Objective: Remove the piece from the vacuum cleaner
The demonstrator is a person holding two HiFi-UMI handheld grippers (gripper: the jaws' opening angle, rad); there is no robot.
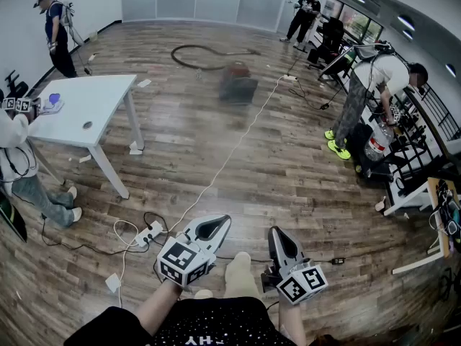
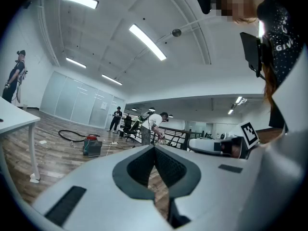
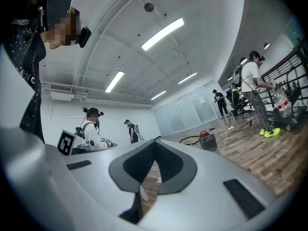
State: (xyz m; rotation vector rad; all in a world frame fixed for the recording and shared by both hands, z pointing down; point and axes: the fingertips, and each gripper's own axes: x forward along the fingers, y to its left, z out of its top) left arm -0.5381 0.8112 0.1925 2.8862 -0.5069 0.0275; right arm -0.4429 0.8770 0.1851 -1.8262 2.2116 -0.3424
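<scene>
The vacuum cleaner [image 1: 237, 82], a dark box with a red top, stands far off on the wooden floor, and its black hose [image 1: 205, 50] curls behind it. It also shows small in the left gripper view [image 2: 92, 146] and the right gripper view [image 3: 208, 140]. My left gripper [image 1: 218, 226] and right gripper [image 1: 277, 236] hang low in front of me, both shut with nothing between the jaws, several steps short of the vacuum cleaner. In each gripper view the jaws meet tip to tip.
A white table [image 1: 79, 110] stands at the left. A white cable [image 1: 230, 153] runs across the floor from a power strip [image 1: 148, 234] toward the vacuum. Several people [image 1: 367, 92] stand around the room, and black racks [image 1: 414, 150] line the right side.
</scene>
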